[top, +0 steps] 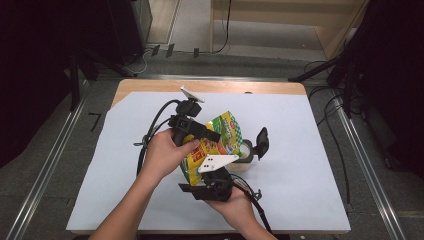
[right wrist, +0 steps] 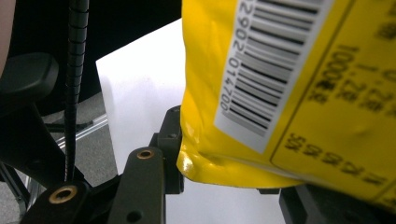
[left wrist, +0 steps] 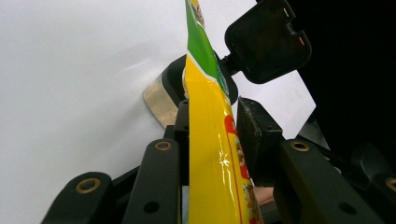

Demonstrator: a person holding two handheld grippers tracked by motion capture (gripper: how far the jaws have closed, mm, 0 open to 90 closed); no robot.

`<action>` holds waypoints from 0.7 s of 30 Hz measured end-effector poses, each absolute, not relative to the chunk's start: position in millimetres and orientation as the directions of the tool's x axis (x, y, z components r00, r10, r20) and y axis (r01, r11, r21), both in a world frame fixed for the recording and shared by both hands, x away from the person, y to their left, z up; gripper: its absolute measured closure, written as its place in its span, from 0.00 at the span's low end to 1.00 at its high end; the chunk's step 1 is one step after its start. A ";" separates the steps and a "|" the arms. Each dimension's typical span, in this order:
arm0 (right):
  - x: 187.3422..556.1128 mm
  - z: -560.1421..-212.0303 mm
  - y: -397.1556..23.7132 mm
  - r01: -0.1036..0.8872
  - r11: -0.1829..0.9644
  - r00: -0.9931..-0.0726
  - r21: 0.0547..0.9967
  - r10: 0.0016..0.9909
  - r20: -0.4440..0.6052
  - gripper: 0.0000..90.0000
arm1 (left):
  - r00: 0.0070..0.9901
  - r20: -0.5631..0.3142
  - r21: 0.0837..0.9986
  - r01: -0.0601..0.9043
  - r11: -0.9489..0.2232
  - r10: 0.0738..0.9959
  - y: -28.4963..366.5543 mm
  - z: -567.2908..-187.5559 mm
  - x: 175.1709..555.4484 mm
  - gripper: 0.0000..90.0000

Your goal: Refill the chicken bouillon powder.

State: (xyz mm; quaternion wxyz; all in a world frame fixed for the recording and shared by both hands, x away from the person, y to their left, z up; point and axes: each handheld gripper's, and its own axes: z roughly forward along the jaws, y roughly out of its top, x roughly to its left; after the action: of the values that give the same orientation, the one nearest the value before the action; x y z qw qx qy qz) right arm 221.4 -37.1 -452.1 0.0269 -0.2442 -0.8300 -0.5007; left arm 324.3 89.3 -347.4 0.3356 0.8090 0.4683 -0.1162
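Both the left hand-held gripper [top: 212, 134] and the right hand-held gripper [top: 212, 176] are clamping the yellow snack bag [top: 216, 145], holding it just beside an open-lidded container [top: 248, 152] on the white-covered tabletop [top: 300, 150].

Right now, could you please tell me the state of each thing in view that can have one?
Yellow bag: lifted off the table, tilted over the container, gripped by both grippers.
Container: on the white sheet, lid flipped open.
Left gripper: jaws shut on the bag.
Right gripper: jaws shut on the bag's bottom edge.
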 end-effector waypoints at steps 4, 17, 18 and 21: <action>221.5 -452.1 -37.2 0.432 0.379 -0.880 0.818 0.378 0.289 0.71 | 0.535 -0.504 0.434 0.836 -0.337 0.678 89.4 -347.5 324.5 0.78; 222.3 -452.5 -36.2 0.432 0.375 -0.879 0.821 0.379 0.289 0.71 | 0.533 -0.502 0.440 0.836 -0.329 0.681 91.1 -346.7 324.6 0.78; 222.9 -452.5 -35.8 0.430 0.374 -0.880 0.821 0.377 0.289 0.71 | 0.532 -0.502 0.441 0.836 -0.328 0.681 91.5 -346.3 324.5 0.78; 223.9 -452.2 -34.4 0.429 0.371 -0.881 0.824 0.373 0.291 0.71 | 0.532 -0.497 0.450 0.833 -0.321 0.685 92.9 -344.5 323.0 0.78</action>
State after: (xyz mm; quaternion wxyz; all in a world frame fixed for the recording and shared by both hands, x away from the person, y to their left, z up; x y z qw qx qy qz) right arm 223.9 -34.4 -452.2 0.0276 -0.2422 -0.8274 -0.5059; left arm 323.0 92.9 -344.5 0.3426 0.8055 0.4712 -0.1083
